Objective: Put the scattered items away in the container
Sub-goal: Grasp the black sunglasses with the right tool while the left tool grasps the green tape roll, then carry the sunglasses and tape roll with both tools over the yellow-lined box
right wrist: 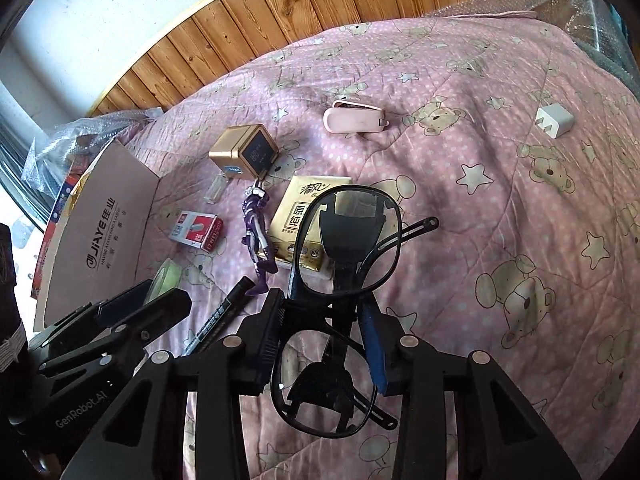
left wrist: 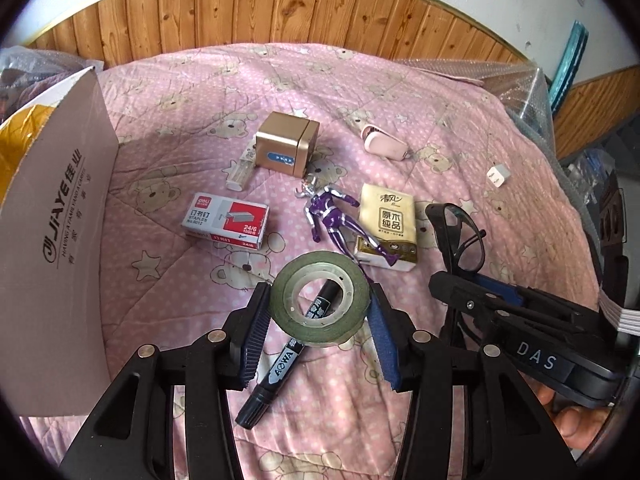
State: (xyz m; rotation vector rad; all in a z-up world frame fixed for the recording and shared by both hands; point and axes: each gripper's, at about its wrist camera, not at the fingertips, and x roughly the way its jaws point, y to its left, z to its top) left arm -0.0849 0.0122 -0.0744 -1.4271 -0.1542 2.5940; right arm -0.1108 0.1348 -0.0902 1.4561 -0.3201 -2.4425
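My left gripper [left wrist: 318, 308] is shut on a green tape roll [left wrist: 320, 298], held above a black marker [left wrist: 280, 364] on the pink quilt. My right gripper [right wrist: 324, 312] is shut on black glasses [right wrist: 344, 240], which also show in the left wrist view [left wrist: 460, 236]. The cardboard box [left wrist: 52, 240] stands at the left, its flap up; it also shows in the right wrist view [right wrist: 104, 224]. On the quilt lie a staples box [left wrist: 226, 220], a purple figure [left wrist: 336, 220], a tissue pack [left wrist: 386, 224], a gold box [left wrist: 286, 144], a pink case [left wrist: 382, 144] and a white charger [left wrist: 498, 174].
A clear small bottle [left wrist: 240, 168] lies beside the gold box. Wooden wall panelling [left wrist: 280, 8] runs behind the bed. Bubble wrap [left wrist: 516, 80] covers the far right corner. Bags and clutter [right wrist: 60, 148] sit behind the cardboard box.
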